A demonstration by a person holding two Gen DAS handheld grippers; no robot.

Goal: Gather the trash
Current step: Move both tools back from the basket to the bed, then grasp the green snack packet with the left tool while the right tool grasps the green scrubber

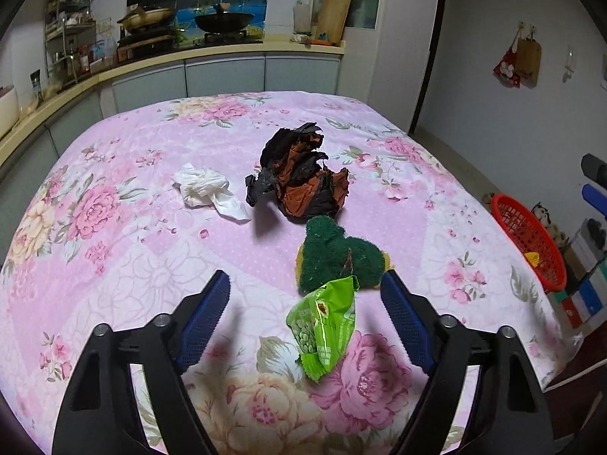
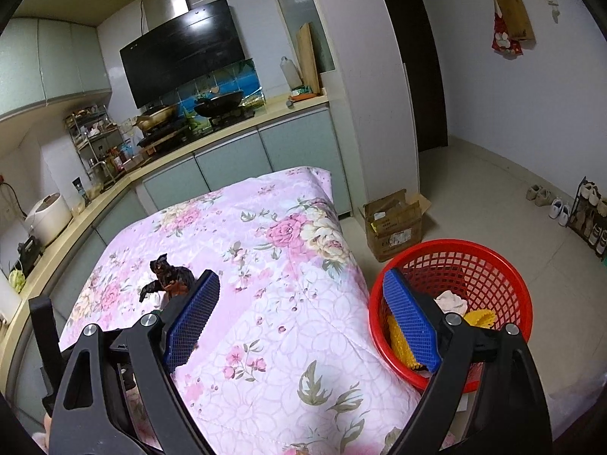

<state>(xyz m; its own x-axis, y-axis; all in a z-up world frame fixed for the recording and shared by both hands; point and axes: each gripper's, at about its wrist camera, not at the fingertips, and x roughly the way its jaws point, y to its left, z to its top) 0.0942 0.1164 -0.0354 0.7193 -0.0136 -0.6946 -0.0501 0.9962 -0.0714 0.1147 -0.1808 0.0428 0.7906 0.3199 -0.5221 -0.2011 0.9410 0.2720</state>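
In the left wrist view my left gripper (image 1: 305, 284) is open above the pink floral cloth (image 1: 132, 265), with a green snack wrapper (image 1: 322, 328) lying between its fingers. Just beyond lie a green scouring sponge (image 1: 337, 256), a crumpled black and brown bag (image 1: 299, 178) and a white tissue (image 1: 208, 189). My right gripper (image 2: 301, 284) is open and empty over the table's right edge. The red mesh basket (image 2: 489, 265) stands on the floor beside the table; it holds a yellow piece and a pale crumpled piece. The black bag also shows in the right wrist view (image 2: 167, 276).
A kitchen counter (image 1: 189, 53) with pans and a rack runs behind and to the left of the table. A cardboard box (image 2: 396, 223) sits on the floor beyond the basket. Shoes and a rack (image 2: 588, 212) stand by the right wall.
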